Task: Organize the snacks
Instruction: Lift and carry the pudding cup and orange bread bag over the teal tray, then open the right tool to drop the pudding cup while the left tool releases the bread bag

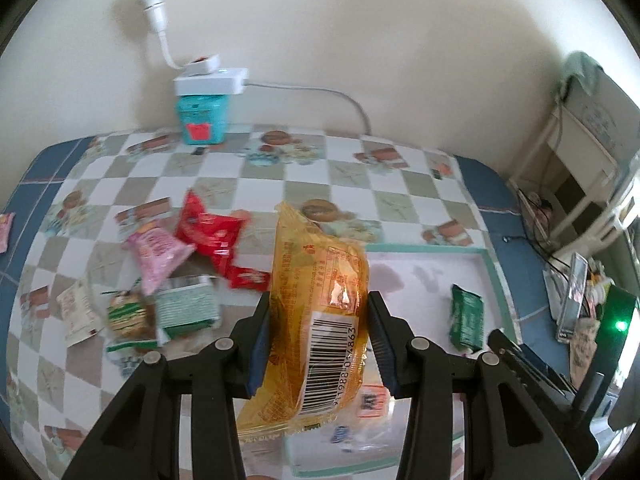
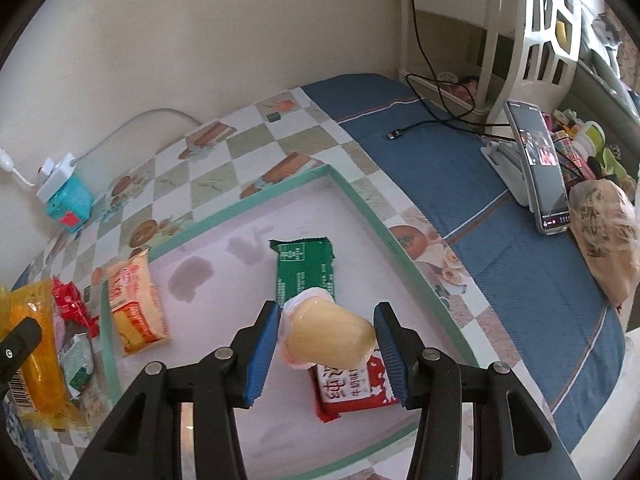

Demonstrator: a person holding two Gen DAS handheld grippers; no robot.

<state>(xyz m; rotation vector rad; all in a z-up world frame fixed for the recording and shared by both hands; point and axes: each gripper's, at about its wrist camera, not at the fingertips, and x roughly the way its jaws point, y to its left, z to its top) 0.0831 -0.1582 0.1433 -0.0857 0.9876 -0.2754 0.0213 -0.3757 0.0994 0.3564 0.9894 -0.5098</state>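
My left gripper (image 1: pixel 318 344) is shut on a yellow snack packet (image 1: pixel 320 320) with a barcode, held above the table at the left edge of the shallow green-rimmed tray (image 1: pixel 496 276). It also shows at the left of the right wrist view (image 2: pixel 36 344). My right gripper (image 2: pixel 327 344) holds a pale yellow jelly cup (image 2: pixel 326 330) between its fingers above the tray (image 2: pixel 360 208). In the tray lie a green packet (image 2: pixel 306 274), an orange packet (image 2: pixel 134 308) and a red and white packet (image 2: pixel 352 386).
A pile of loose snacks lies on the checked tablecloth: red packets (image 1: pixel 210 234), a pink one (image 1: pixel 156 252), green and white ones (image 1: pixel 186 306). A teal box (image 1: pixel 202 118) with a power strip stands by the wall. A phone on a stand (image 2: pixel 540 168) is at the right.
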